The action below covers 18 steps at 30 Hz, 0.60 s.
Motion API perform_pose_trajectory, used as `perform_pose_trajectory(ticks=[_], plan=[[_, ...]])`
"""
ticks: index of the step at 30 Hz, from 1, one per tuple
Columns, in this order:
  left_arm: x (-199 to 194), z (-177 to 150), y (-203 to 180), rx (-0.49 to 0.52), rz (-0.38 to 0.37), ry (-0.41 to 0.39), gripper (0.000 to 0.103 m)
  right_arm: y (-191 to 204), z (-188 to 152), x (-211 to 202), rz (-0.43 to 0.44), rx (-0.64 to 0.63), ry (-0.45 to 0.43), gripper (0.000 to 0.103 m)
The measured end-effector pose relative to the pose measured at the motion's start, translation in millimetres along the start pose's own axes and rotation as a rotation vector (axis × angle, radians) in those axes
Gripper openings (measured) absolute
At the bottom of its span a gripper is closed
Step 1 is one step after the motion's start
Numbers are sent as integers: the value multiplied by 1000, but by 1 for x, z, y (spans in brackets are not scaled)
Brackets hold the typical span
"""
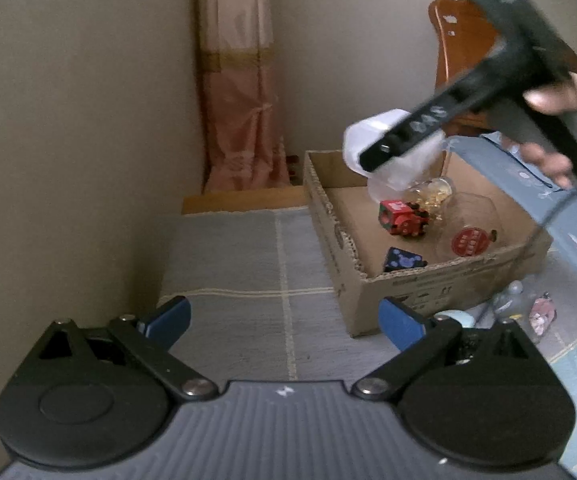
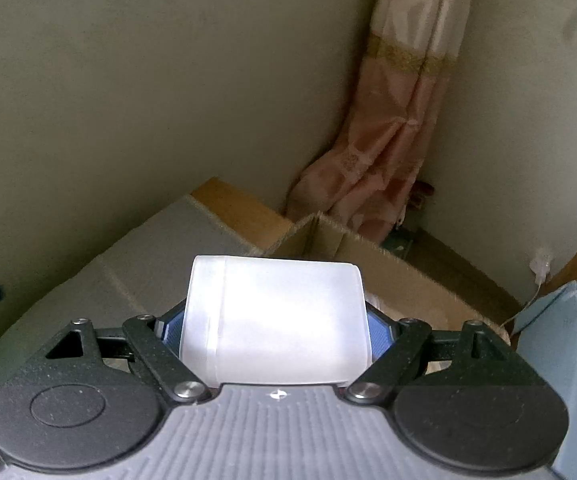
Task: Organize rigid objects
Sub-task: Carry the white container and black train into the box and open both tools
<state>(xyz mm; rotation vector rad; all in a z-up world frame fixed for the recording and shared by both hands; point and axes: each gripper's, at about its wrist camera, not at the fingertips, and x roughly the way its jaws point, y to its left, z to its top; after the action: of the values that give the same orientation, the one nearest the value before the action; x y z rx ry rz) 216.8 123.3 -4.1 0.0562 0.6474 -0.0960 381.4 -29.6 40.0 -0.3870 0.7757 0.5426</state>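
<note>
Grey checked bed cover (image 1: 248, 264) fills the foreground, wall and pink curtain (image 1: 240, 100) behind. Cardboard box (image 1: 440, 280) sits on it, holding a red toy train (image 1: 402, 218), dark printed cube (image 1: 404, 260), clear glass jar (image 1: 468, 224). Right gripper (image 2: 274, 320) hangs over the box, fingers clamped on a frosted white plastic container (image 2: 276, 320), blocking its view of the box contents. Left gripper (image 1: 284, 320) fingers spread wide, empty, beside the box. Small clutter (image 1: 528, 308) lies past the box's near corner.

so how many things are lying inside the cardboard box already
4 visible: a red toy train mid-box, a small dark blue box by the near wall, a clear glass beside it, a jar farther back. More may be hidden.
</note>
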Motion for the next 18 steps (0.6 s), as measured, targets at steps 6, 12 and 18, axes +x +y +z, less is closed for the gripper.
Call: perform_pose_trajectory(ticks=[6,12,18], plan=[[0,-8,-1,12,-3,8,100,-2,2,18,-58,7,5,102],[-7,-10,-7,14,-5,2,101,0,-7,0,-58,21,5,103],[-13,-12,-12,2,-4,3,102,7,-22,-27,-62,15,-2,103]])
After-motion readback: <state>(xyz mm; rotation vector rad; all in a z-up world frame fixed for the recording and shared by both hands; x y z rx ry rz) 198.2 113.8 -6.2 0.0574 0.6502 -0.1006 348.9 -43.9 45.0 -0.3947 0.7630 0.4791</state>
